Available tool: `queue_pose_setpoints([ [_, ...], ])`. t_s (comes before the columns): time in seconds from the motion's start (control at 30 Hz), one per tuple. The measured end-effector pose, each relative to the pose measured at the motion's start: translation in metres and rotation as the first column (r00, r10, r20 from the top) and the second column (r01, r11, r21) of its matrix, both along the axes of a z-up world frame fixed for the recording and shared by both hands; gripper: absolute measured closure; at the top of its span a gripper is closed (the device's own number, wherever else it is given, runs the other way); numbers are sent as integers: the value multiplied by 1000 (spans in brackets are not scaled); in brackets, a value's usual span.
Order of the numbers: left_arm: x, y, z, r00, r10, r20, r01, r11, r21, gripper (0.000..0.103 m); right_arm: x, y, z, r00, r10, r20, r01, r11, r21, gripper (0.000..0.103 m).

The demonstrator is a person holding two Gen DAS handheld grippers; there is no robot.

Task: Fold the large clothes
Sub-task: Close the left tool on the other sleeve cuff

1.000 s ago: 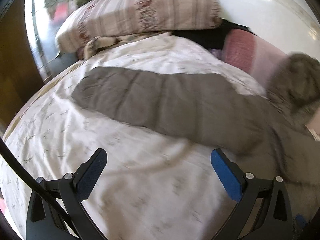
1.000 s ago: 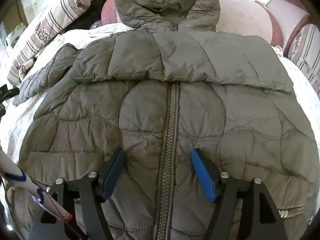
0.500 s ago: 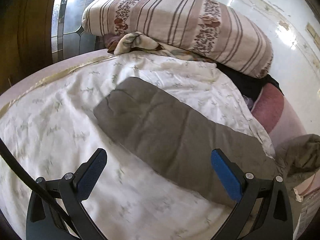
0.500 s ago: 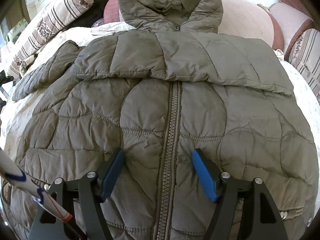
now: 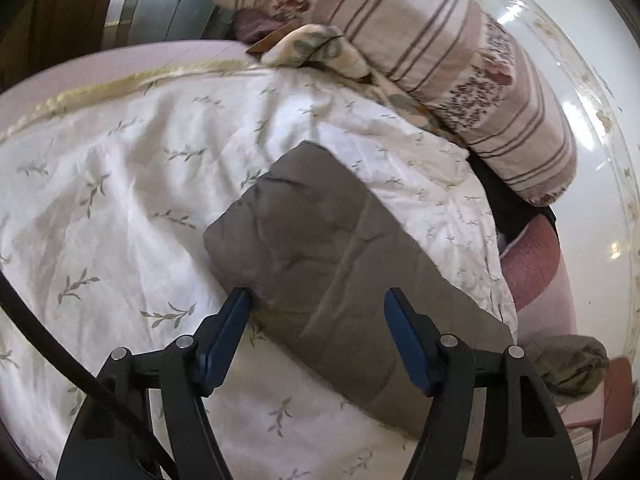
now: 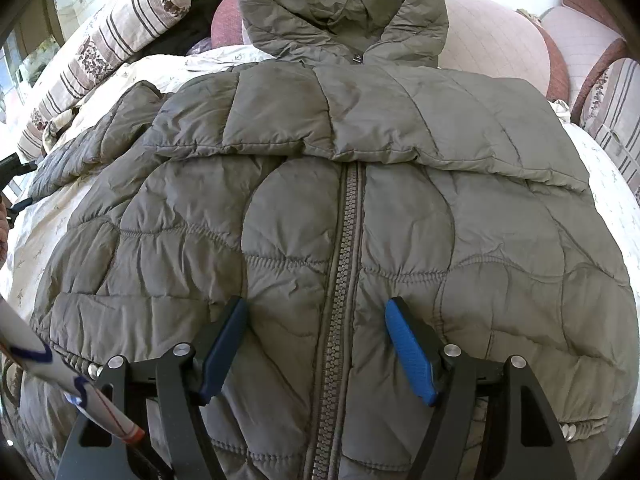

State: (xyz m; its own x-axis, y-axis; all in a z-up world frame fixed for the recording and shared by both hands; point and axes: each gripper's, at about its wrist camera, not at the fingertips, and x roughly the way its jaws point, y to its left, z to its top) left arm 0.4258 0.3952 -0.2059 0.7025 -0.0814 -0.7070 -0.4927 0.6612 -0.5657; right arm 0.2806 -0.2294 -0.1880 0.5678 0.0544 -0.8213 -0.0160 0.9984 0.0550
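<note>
- Left tool (image 5: 318, 306): jaws apart but they've just been closing in. The cuff end of the sleeve (image 5: 320, 256) sits between the pads, near pad right at the sleeve's edge. Can't see either pad actually pressing the fabric, so I'd call it not gripped yet.
- Right tool (image 6: 316, 318): jaws apart, hovering over the lower front of the jacket (image 6: 320, 208), straddling the zipper (image 6: 344, 272). Nothing clamped, and I can't tell if the tips touch the fabric.
- Where the jacket is: flat on the bed (image 5: 100, 200), front up, zipped, hood (image 6: 340, 8) pointing away toward the pillows (image 6: 104, 48) at the head end.
- The bit that matters: the sleeve sticks out sideways from the body, and its long axis runs diagonally away from the left tool, cuff closest and shoulder off to the far right in the left view. The left hand is the nearer one by a mile; the right one is parked mid-body.
- My guess at the next move: pinch the cuff and carry it across onto the chest, along that long axis. The puffy fabric looks slippery, so a shallow bite at the edge could slide off.
- Further back: a striped bolster (image 5: 440, 64) and a pinkish headboard (image 6: 488, 32).
</note>
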Motion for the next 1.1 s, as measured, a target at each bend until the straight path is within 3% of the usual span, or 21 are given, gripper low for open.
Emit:
queue_pose_setpoints([
  [0.33, -5, 10, -8, 997, 78, 11, -78, 996, -44, 34, 0, 1, 0, 1000, 0, 2, 0, 1000, 0, 26],
  [0.5, -6, 12, -14, 985, 157, 76, -151, 985, -85, 30, 0, 1, 0, 1000, 1, 4, -1, 1000, 6, 26],
  [0.57, -2, 7, -12, 985, 151, 82, -148, 988, -39, 41, 0, 0, 0, 1000, 1, 5, -1, 1000, 10, 26],
  [0.6, 1, 5, -12, 988, 141, 65, -141, 990, -6, 68, 0, 0, 0, 1000, 1, 5, -1, 1000, 12, 26],
  [0.63, 5, 5, -14, 991, 126, 43, -126, 992, 12, 86, 0, 0, 0, 1000, 1, 5, -2, 1000, 13, 26],
  [0.7, 3, 7, -17, 990, 126, 66, -125, 992, -21, 88, 0, 0, 0, 1000, 2, 5, -2, 1000, 10, 26],
  [0.83, 1, 2, -3, 990, 103, 97, -105, 994, 19, 91, -1, 0, 0, 1000, 2, 5, -2, 1000, 13, 26],
  [0.93, -3, -10, 22, 988, 71, 140, -82, 993, 80, 91, -1, -3, 3, 1000, -2, 7, 1, 999, 44, 27],
  [1.1, -14, -51, 84, 968, -27, 249, -19, 984, 178, 91, -1, -20, 24, 999, -1, 37, -6, 985, 170, 41],
])
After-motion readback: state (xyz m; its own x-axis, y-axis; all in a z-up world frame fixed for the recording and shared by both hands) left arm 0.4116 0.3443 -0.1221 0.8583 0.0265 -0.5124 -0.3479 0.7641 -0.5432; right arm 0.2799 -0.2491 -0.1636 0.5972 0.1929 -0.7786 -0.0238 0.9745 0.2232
